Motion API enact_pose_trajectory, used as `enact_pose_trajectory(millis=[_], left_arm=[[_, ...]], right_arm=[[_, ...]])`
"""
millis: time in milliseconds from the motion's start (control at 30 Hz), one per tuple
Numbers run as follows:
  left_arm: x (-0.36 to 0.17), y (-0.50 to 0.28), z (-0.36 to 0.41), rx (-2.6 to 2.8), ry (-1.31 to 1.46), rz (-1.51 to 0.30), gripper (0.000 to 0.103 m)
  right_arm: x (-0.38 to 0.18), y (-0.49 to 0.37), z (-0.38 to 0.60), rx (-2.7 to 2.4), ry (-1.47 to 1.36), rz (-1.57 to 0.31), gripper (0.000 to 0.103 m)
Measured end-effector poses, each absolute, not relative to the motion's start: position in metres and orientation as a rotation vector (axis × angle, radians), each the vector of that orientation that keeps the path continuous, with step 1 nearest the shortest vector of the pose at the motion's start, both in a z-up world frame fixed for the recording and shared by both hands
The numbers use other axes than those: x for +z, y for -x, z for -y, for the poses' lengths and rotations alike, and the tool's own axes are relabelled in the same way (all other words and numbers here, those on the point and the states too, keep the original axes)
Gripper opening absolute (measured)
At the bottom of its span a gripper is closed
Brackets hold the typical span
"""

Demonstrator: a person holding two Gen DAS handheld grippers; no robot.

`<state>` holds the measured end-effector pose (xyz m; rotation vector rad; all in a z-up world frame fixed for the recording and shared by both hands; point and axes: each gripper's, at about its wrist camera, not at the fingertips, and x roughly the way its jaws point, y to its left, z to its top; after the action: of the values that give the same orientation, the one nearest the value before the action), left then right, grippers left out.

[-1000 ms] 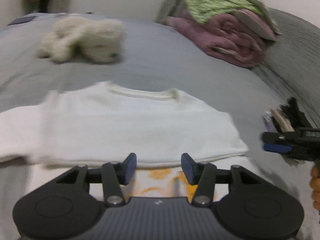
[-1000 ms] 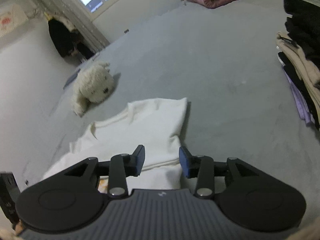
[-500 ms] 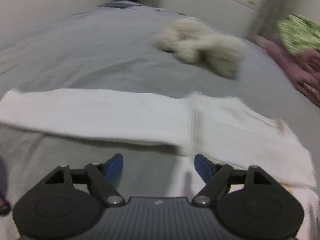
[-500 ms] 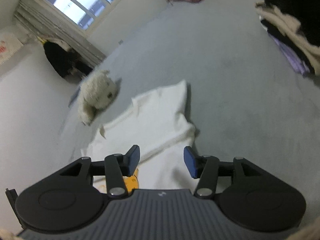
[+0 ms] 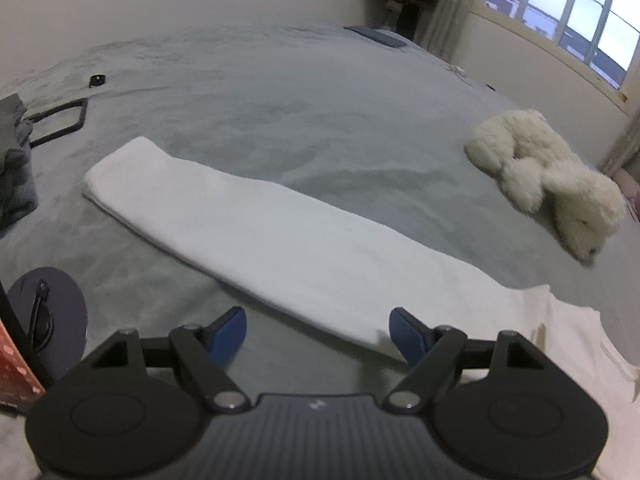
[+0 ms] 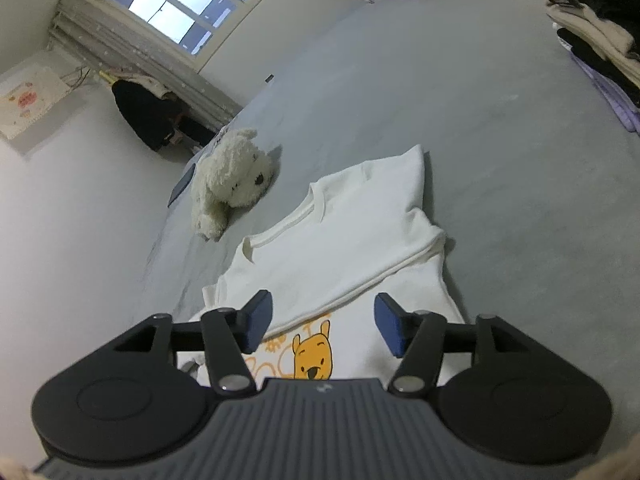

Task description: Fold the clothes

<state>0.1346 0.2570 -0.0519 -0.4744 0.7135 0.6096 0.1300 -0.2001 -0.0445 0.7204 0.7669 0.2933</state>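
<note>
A white sweatshirt (image 6: 344, 248) with a yellow bear print (image 6: 312, 354) lies flat on the grey bed. One sleeve is folded across its chest. The other long sleeve (image 5: 248, 236) stretches out flat to the left in the left wrist view. My left gripper (image 5: 318, 330) is open and empty, just short of that sleeve near the shoulder. My right gripper (image 6: 323, 326) is open and empty, above the shirt's lower body by the print.
A white plush dog (image 5: 548, 176) lies beyond the shirt, also in the right wrist view (image 6: 230, 184). Stacked folded clothes (image 6: 592, 40) sit at the right. A grey garment (image 5: 14, 168), a black strap (image 5: 60, 120) and a dark round object (image 5: 52, 316) lie at the left.
My left gripper has swung left from the shirt body to the outstretched sleeve and opened wider. My right gripper has opened wider and the bear print has come into its view.
</note>
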Motion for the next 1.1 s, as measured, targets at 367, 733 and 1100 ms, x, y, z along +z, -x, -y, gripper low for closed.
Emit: enact_pose_trajectory(millis=[367, 733, 1100], left_arm=[[-0.061, -0.133, -0.265, 0.719, 0.463, -0.595, 0.078], [-0.064, -0.130, -0.270, 0.821, 0.472, -0.516, 0.039], [-0.051, -0.116, -0.277, 0.759, 0.563, -0.395, 0.007]], right_arm=[[-0.058, -0.129, 0.191, 0.278, -0.695, -0.816, 0.062], [-0.063, -0.127, 0.192, 0.265, -0.685, -0.830, 0.062], [-0.068, -0.127, 0.186, 0.272, -0.669, -0.848, 0.062]])
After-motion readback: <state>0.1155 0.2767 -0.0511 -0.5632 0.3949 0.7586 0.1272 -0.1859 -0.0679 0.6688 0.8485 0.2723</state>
